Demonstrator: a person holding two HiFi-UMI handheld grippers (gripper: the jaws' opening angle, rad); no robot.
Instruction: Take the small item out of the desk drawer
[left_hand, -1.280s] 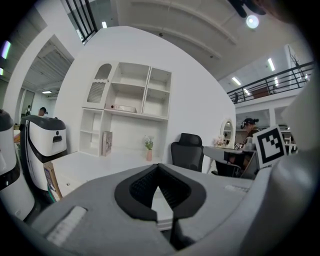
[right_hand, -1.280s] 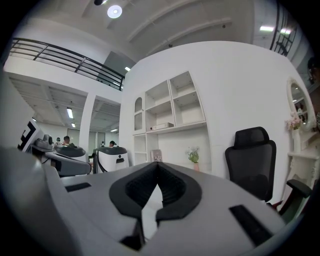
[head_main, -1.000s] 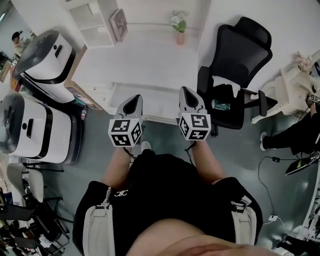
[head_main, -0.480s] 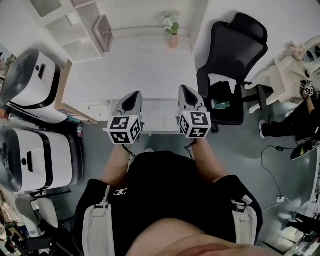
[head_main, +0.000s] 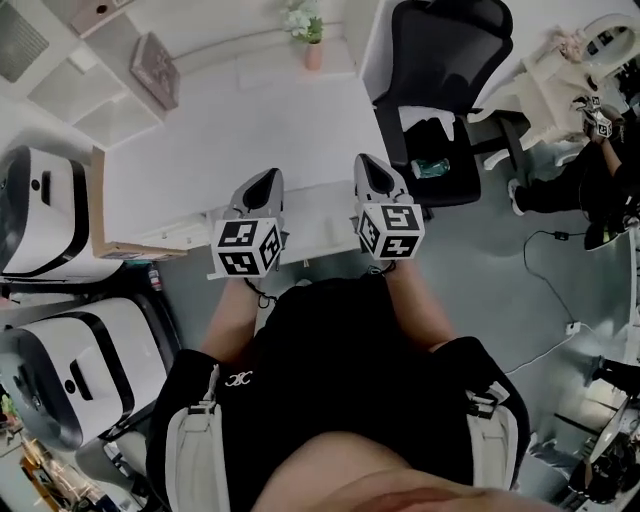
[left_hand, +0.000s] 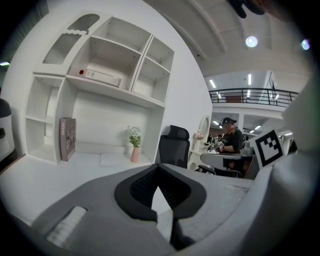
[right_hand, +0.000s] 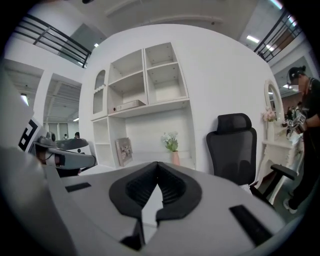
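The white desk (head_main: 230, 140) lies in front of me in the head view. Its front panel (head_main: 315, 232), where the drawer sits, shows between my two grippers and looks closed. No small item is in view. My left gripper (head_main: 262, 188) hovers over the desk's front edge, shut and empty, its jaws (left_hand: 159, 167) meeting at the tips. My right gripper (head_main: 371, 172) hangs beside it over the same edge, also shut with nothing between its fingers (right_hand: 158, 165). Both point toward the back of the desk.
A black office chair (head_main: 440, 90) stands right of the desk. A pink vase with flowers (head_main: 308, 30) and a picture frame (head_main: 160, 70) stand at the desk's back under white shelves (left_hand: 100, 75). White machines (head_main: 40, 225) crowd the left. A person (head_main: 590, 170) sits far right.
The head view has swung, so the desk and chair now sit turned and higher in the picture. Both grippers stay side by side over the desk's front edge, still shut.
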